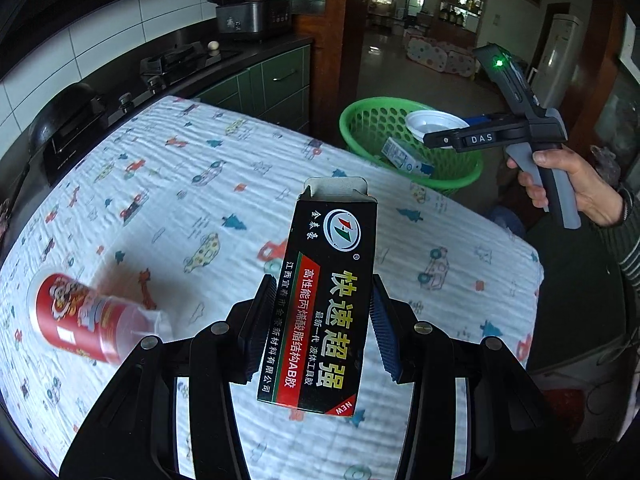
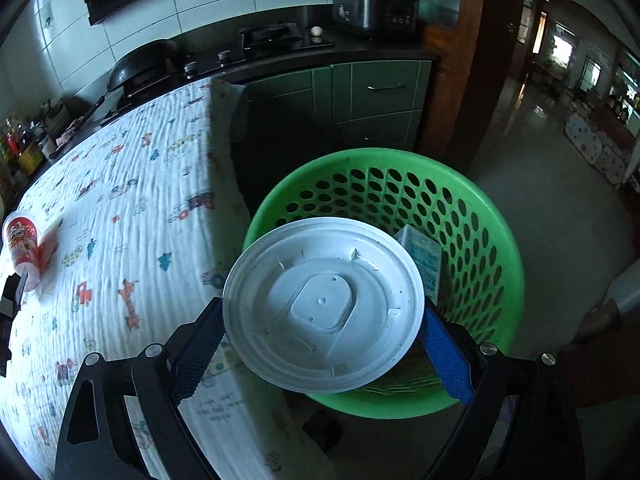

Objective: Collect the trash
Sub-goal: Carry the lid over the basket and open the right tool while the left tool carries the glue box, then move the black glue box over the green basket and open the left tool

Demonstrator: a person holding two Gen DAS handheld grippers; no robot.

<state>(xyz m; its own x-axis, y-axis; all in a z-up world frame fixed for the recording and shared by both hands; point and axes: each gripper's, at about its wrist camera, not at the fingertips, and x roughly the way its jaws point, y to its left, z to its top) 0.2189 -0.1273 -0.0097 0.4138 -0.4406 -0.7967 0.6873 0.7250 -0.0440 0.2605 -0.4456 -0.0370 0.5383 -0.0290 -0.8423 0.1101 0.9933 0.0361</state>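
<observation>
Over the car-print tablecloth point(image 1: 160, 184) our left gripper point(image 1: 324, 320) clamps the black glue box point(image 1: 324, 304), the red can point(image 1: 80, 320) uncollected, while from the right wrist our right gripper point(image 2: 320, 332) pinches the white lid point(image 2: 324, 304) above the green basket point(image 2: 480, 216), one carton point(image 2: 424, 256) already inside.

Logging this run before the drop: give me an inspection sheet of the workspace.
Surface: table under a car-print cloth.
Job's things: black glue box in the left claw; white plastic lid in the right claw, over the green basket; white-blue carton inside the basket; red snack can lying on the cloth.
Clutter: nothing seen.
Grippers: both shut on their items.
Cables: nothing seen.
Surroundings: stove, rice cooker, green cabinets.
</observation>
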